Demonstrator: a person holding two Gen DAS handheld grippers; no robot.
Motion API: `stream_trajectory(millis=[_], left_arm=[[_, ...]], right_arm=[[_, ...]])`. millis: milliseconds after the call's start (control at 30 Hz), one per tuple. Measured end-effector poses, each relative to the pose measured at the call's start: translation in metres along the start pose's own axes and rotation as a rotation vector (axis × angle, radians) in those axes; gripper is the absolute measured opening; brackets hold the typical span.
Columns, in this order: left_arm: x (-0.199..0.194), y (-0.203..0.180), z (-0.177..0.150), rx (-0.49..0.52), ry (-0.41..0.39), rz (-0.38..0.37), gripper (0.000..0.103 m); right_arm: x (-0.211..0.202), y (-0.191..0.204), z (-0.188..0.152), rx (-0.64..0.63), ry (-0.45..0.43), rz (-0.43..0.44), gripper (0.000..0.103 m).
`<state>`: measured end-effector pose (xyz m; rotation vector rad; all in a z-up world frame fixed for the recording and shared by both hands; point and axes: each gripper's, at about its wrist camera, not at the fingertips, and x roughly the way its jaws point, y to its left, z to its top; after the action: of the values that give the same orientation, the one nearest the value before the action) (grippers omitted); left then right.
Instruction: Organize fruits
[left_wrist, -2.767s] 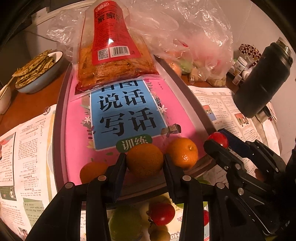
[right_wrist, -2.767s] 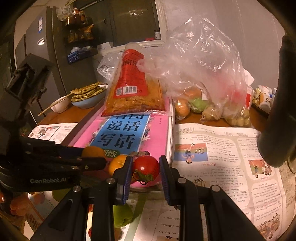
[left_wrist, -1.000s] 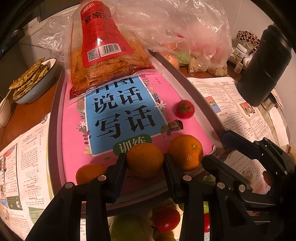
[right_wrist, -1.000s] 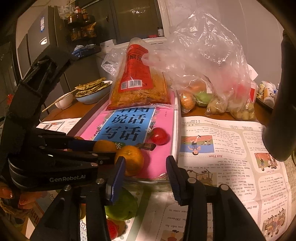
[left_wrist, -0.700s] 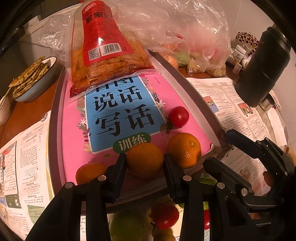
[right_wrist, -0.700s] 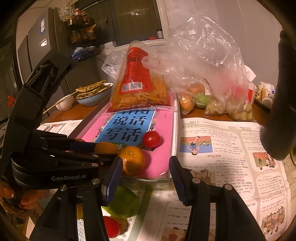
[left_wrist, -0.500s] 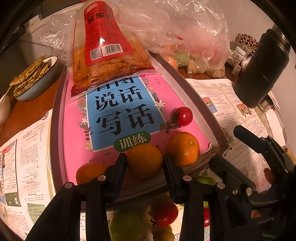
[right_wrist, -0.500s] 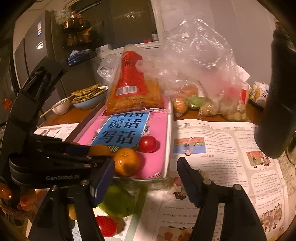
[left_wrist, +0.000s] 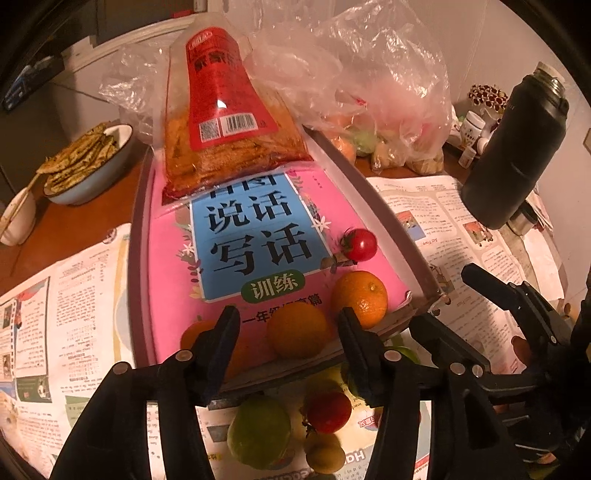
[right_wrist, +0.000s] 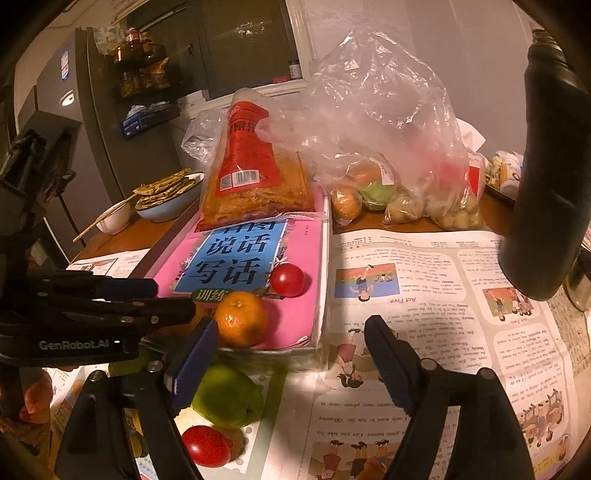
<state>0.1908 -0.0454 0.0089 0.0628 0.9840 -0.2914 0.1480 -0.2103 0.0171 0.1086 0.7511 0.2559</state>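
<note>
Where it gripped, left gripper (left_wrist: 288, 325) has released the orange (left_wrist: 297, 329).

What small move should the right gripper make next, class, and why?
Probably lower the right gripper toward the green fruit: its jaws are open and empty, and that fruit lies on the newspaper outside the tray, near its left finger.

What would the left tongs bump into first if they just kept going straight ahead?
Most likely the middle orange, which sits between the open fingers of the left tongs on the pink book. Depth is hard to judge, but nothing else looks nearer.
</note>
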Motion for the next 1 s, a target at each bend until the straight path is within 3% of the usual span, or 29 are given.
stream_trajectory(millis=[300, 633, 1000], left_arm=[[-0.026, -0.003, -0.002, 0.009, -0.051, 0.008, 0.063], [-0.05, 0.0, -0.005, -0.004, -0.127, 0.102, 0.071], [-0.054, 0.014, -0.009, -0.058, -0.119, 0.092, 0.073]], right_arm=[[-0.015, -0.001, 0.003, 0.011, -0.036, 0.006, 0.086], [-0.021, 0.001, 0.005, 0.021, -0.047, 0.017, 0.095], [-0.027, 0.007, 0.005, 0.007, -0.059, 0.028, 0.097]])
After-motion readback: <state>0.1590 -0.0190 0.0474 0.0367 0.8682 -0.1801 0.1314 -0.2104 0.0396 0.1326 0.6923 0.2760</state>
